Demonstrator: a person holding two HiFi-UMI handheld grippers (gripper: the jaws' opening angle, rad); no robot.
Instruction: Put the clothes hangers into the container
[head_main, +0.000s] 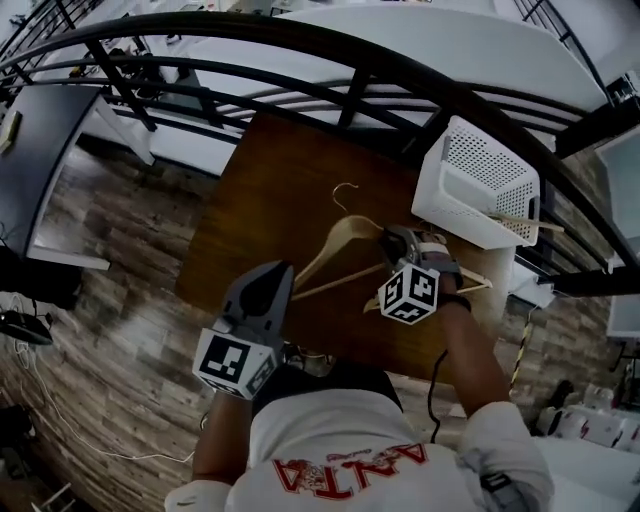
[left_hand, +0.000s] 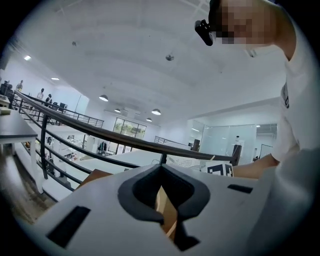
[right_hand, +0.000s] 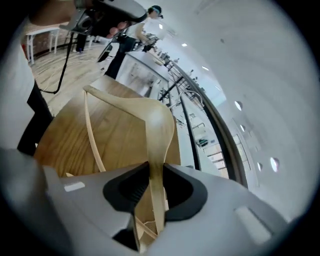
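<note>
A pale wooden clothes hanger (head_main: 340, 240) with a metal hook lies on the brown table (head_main: 280, 170). My right gripper (head_main: 392, 242) is shut on its right arm. In the right gripper view the hanger (right_hand: 150, 117) runs straight between the pads of the right gripper (right_hand: 154, 197), which press on it. The white perforated container (head_main: 480, 185) stands at the table's far right corner, with another wooden hanger (head_main: 525, 222) poking out of it. My left gripper (head_main: 272, 275) hovers at the table's near edge, left of the hanger, shut on nothing. The left gripper (left_hand: 161, 170) points up toward the railing.
A dark metal railing (head_main: 300, 50) curves along the table's far side. The floor is wood-patterned, with cables (head_main: 60, 420) at the lower left. A desk (head_main: 40, 150) stands at the far left. In the left gripper view the container (left_hand: 186, 161) shows past the table edge (left_hand: 97, 175).
</note>
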